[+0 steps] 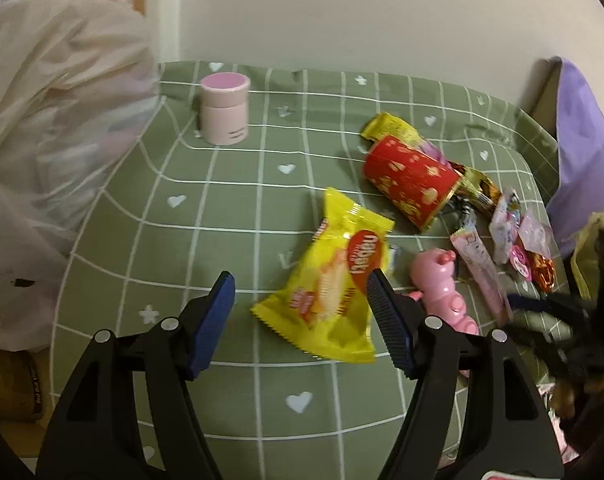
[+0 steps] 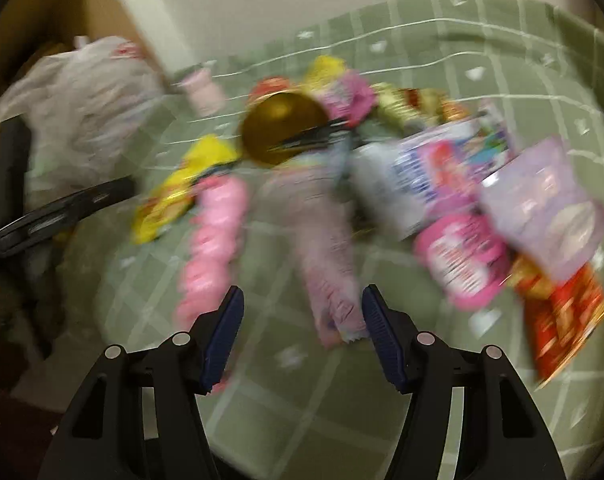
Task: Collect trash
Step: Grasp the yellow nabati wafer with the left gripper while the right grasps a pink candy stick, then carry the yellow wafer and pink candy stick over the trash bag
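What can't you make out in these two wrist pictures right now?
- Right wrist view: motion blur smears the wrappers' print.
- Left wrist view: small packets too small and crowded to identify.
- Left wrist view: plastic bag contents hidden by cloudy film.
- Left wrist view: right gripper blurred at the edge.

I see matt green cloth over the surface, a glossy yellow plastic snack wrapper, a shiny red paper cup printed in gold at 1 o'clock, a smooth pink plastic toy, and a thin translucent plastic bag at 10 o'clock.
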`<state>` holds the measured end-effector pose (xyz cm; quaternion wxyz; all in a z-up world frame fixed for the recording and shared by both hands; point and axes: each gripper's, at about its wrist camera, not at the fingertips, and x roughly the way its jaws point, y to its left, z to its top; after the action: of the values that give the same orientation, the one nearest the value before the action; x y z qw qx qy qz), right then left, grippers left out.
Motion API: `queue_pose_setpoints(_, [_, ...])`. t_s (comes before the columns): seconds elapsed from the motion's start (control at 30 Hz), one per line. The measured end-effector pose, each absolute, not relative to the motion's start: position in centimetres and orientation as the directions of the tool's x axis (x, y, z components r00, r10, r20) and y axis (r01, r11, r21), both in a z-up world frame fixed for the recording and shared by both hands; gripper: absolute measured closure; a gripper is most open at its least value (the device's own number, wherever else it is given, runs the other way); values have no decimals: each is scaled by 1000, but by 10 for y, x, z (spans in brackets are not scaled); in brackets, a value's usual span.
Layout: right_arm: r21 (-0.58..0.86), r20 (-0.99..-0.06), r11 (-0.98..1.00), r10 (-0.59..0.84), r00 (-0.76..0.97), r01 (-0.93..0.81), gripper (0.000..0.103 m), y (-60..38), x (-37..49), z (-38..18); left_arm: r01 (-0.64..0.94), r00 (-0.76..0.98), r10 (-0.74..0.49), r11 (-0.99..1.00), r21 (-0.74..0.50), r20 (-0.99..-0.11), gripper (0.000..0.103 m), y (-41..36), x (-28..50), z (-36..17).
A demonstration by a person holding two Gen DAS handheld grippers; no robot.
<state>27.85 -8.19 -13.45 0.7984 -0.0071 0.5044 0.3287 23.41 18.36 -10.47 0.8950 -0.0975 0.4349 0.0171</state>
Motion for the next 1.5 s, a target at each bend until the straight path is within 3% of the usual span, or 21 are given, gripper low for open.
queue_pose_setpoints(0.13, [220, -812, 804, 465, 353, -552, 47, -77, 271, -127, -138, 621, -50, 975, -172, -783, 38, 190, 234, -105])
queue_pose_setpoints(0.2, [198, -814, 833, 433, 386, -517, 55, -79, 278, -128, -133, 620, -53, 976, -171, -783, 38, 190, 234, -105])
queue_pose_setpoints(0.33, [184, -809, 842, 423, 408, -508, 60, -74, 287, -133, -108, 615, -72, 979, -174, -785, 38, 187, 235, -107])
queue_pose_setpoints(0.37, [174, -818, 838, 416, 398, -517, 74, -70, 288, -136, -101, 608, -79, 979, -176, -790, 38, 186, 235, -109])
queue_pose_setpoints(0.47, [152, -825, 835, 402, 397, -529, 89, -68, 287, -137, -82, 593, -97, 980, -179, -800, 38, 185, 235, -112])
queue_pose_setpoints(0.77, [192, -766, 856, 436, 472, -480, 89, -100, 273, -96, 38, 590, -132, 990, -136, -797, 38, 171, 242, -118])
queue_pose_setpoints(0.97, [188, -766, 862, 429, 479, -471, 89, -107, 267, -93, 13, 571, -142, 986, -165, -809, 39, 178, 248, -130])
queue_pose_setpoints(1.13, [186, -772, 865, 422, 476, -466, 89, -110, 264, -94, 28, 542, -111, 993, -114, -833, 47, 172, 261, -138])
queue_pose_setpoints(1.17, [185, -770, 865, 422, 479, -466, 89, -109, 264, -94, 34, 539, -111, 993, -110, -835, 52, 171, 262, -139])
queue_pose_setpoints(1.2, [180, -768, 866, 420, 483, -467, 89, -110, 263, -92, 31, 539, -105, 994, -105, -836, 66, 171, 263, -138])
queue_pose_setpoints(1.27, [169, -764, 867, 416, 494, -469, 89, -111, 262, -90, 20, 532, -108, 993, -115, -840, 82, 171, 264, -137])
queue_pose_setpoints(1.5, [173, -745, 879, 412, 525, -444, 89, -124, 261, -82, 40, 568, -128, 991, -128, -813, 86, 160, 251, -114])
